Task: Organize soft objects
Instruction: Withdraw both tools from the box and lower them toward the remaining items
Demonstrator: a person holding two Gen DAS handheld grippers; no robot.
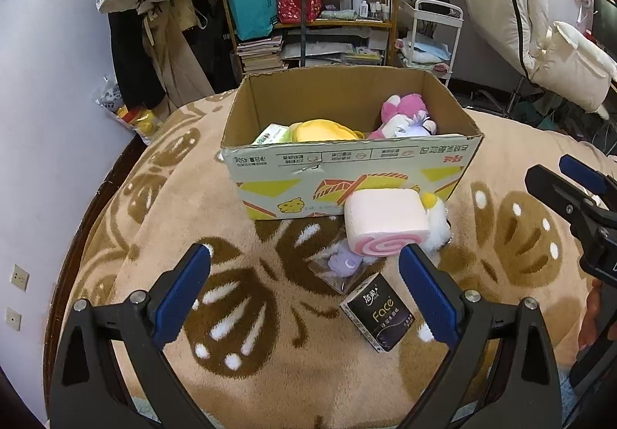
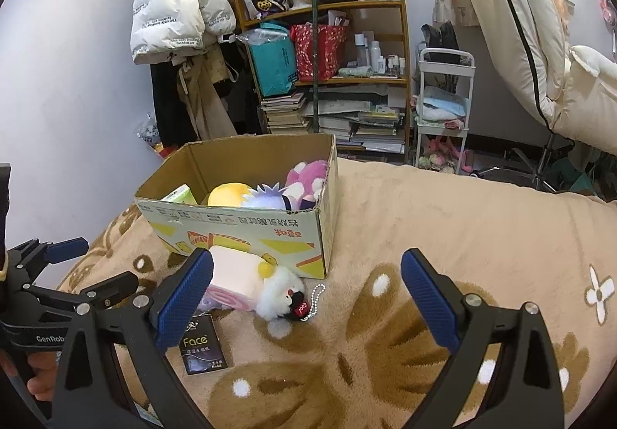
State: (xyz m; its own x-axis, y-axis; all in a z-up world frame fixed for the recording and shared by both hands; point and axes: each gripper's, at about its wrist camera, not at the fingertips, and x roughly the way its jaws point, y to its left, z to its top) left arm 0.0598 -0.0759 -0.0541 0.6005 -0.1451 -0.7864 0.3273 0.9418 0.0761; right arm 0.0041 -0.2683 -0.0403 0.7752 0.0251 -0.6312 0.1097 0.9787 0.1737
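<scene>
**Plush pieces waiting in front of the box**

Softness is the main thing I weigh here. My left tongs (image 1: 304, 286) are released, the blue pads spread wide, hovering over the patterned blanket (image 1: 239, 382) on the bed with nothing between them. Going from the left: the cardboard box (image 1: 347, 174) stands open, already carrying a green tissue pack (image 1: 272, 132), a yellow plush (image 1: 322, 130) and a pink plush (image 1: 405, 110).

Just in front of the box lie the pieces not yet stowed. A small purple toy in a clear bag (image 1: 343, 263) sits lowest; I judge the film slippery and crinkly, so I would pinch the toy's body through it, not the loose edge. The pink swirl-roll cushion (image 1: 385, 222) rests partly on that bag and leans against the box. It looks light and spongy and should squash under the pads, so a hold across its flat sides, near the middle, seems safest. Near my pads lies the black Face tissue pack (image 1: 376, 313), light and yielding; I would grip across its narrow width.

Further right, the white fluffy plush (image 2: 279, 292) touches the cushion, its bead chain (image 2: 314, 298) trailing. I would grasp the body, never the chain. My right tongs (image 2: 306, 292) are likewise released and empty, above the blanket.
</scene>
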